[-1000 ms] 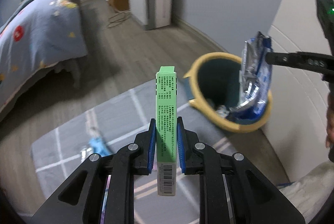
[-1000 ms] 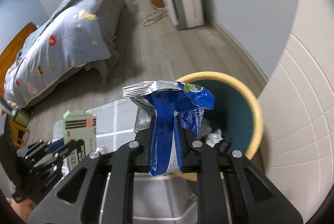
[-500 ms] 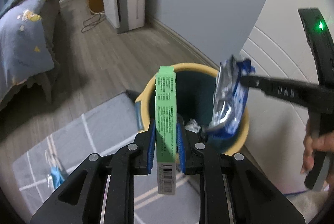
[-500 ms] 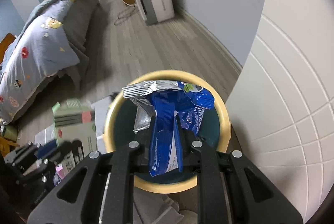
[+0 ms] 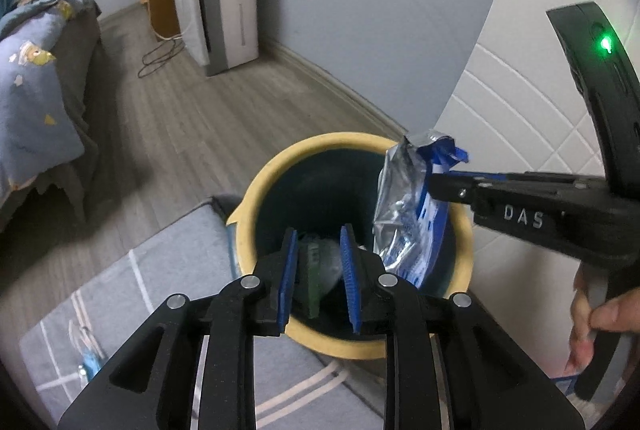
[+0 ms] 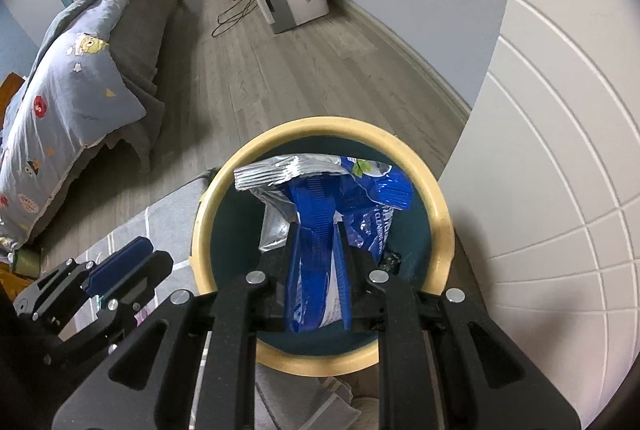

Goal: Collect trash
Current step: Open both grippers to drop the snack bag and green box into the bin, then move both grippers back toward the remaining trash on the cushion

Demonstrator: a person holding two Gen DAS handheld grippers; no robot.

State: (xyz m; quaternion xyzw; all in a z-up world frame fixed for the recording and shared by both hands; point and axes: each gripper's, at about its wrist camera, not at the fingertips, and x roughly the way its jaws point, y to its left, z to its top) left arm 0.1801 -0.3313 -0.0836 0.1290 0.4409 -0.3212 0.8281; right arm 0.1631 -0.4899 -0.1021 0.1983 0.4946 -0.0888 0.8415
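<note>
Left gripper (image 5: pixel 319 272) over the mouth of the yellow-rimmed bin (image 5: pixel 256 189), its 2 blue pads (image 5: pixel 289 270) standing apart, jaws just opened wider, nothing pressed between them. Green box (image 5: pixel 311 282) below the pads, blurred, tilted, inside the bin's dark interior, clear of both pads. Right gripper (image 6: pixel 316 262) also above the bin (image 6: pixel 438 213), jaws nearly closed and clamped on the blue and silver wrapper (image 6: pixel 320 189); wrapper crumpled, its silver sealed edge fanning out above the fingertips, hanging over the bin's opening. Seen from the left wrist view, same wrapper (image 5: pixel 404 222) near the bin's right rim, pinched by the right gripper (image 5: pixel 430 185), with a hand (image 5: pixel 600 322) on its handle. Bin standing on a grey rug (image 5: pixel 168 270) beside a white panelled wall (image 5: pixel 516 101). Bed (image 6: pixel 76 85) with a patterned blue duvet across the wooden floor (image 6: pixel 300 69).
</note>
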